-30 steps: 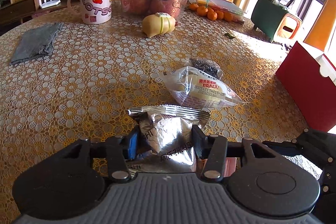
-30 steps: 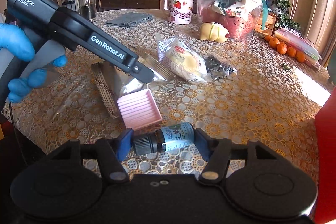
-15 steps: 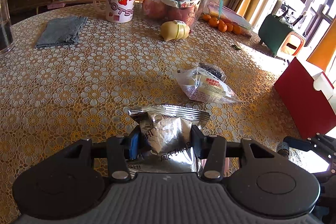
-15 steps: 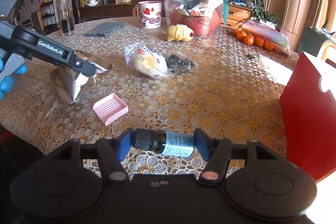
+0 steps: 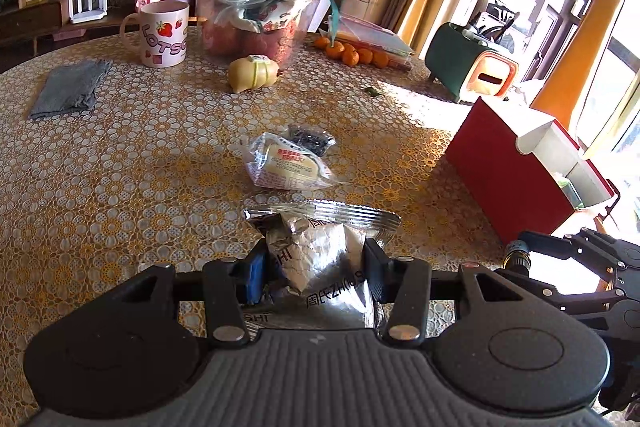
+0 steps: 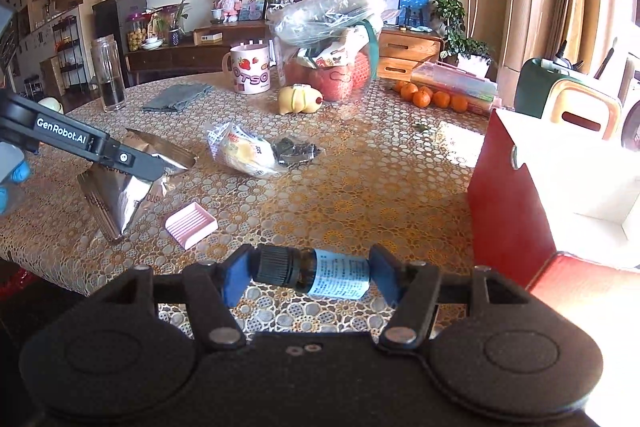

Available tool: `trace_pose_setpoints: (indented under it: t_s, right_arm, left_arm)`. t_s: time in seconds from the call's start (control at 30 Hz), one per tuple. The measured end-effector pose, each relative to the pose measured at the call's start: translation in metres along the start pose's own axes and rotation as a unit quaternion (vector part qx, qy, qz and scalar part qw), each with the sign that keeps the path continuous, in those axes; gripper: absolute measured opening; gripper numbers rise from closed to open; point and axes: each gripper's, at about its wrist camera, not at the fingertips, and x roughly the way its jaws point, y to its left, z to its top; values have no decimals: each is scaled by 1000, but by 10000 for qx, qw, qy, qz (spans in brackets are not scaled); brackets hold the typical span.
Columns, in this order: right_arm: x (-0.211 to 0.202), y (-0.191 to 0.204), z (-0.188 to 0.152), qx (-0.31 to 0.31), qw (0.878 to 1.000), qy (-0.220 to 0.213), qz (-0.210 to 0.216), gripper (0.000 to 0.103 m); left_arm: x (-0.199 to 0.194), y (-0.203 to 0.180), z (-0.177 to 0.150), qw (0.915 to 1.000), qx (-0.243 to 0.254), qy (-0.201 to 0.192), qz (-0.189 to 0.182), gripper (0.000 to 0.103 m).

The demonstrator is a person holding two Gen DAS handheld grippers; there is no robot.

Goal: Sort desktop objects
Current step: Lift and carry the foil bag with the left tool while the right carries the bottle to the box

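My left gripper (image 5: 314, 267) is shut on a crinkled silver foil snack bag (image 5: 320, 259), lifted above the table; from the right wrist view the same foil bag (image 6: 120, 191) hangs from the left gripper (image 6: 152, 167). My right gripper (image 6: 308, 273) is shut on a small dark bottle (image 6: 316, 271) with a black cap and pale blue label, held sideways. A red box (image 6: 508, 211) with a white inside stands open to its right; that red box (image 5: 516, 167) appears at right in the left wrist view. A pink ribbed tray (image 6: 191, 223) lies on the table.
A clear bread packet (image 5: 286, 167) and a small dark packet (image 5: 310, 139) lie mid-table. Farther back are a strawberry mug (image 5: 164, 33), a grey cloth (image 5: 72, 89), a yellow toy (image 5: 254, 73), a plastic bag of fruit (image 5: 260, 11), tangerines (image 5: 352, 53) and a glass jar (image 6: 108, 73).
Both grippers have risen and swung right with their loads. The red box has come further into both views, and the table objects look farther away.
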Motion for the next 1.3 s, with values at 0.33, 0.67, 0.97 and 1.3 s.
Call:
trace_pose_setpoints:
  t_s: [0.33,0.67,0.97,1.3]
  right_arm:
    - [-46,-27,13,57,9996,-254,-122,62]
    - [-85,-70,29,103,9975,-577,-406,62]
    - [-95,-116,30,309,9955,-578,-690,62]
    - [-90,-162,31,523,9937,-451,-883,62]
  left_arm:
    - [-8,-54,6,9990,341,-45,-301,47]
    - [-9,-112,21,9948,723,-136,-708,47]
    - [3,-165,37,9883,1118,-158,-1022,47]
    - [27,-219,57,9793,1547,-84,-1300,47]
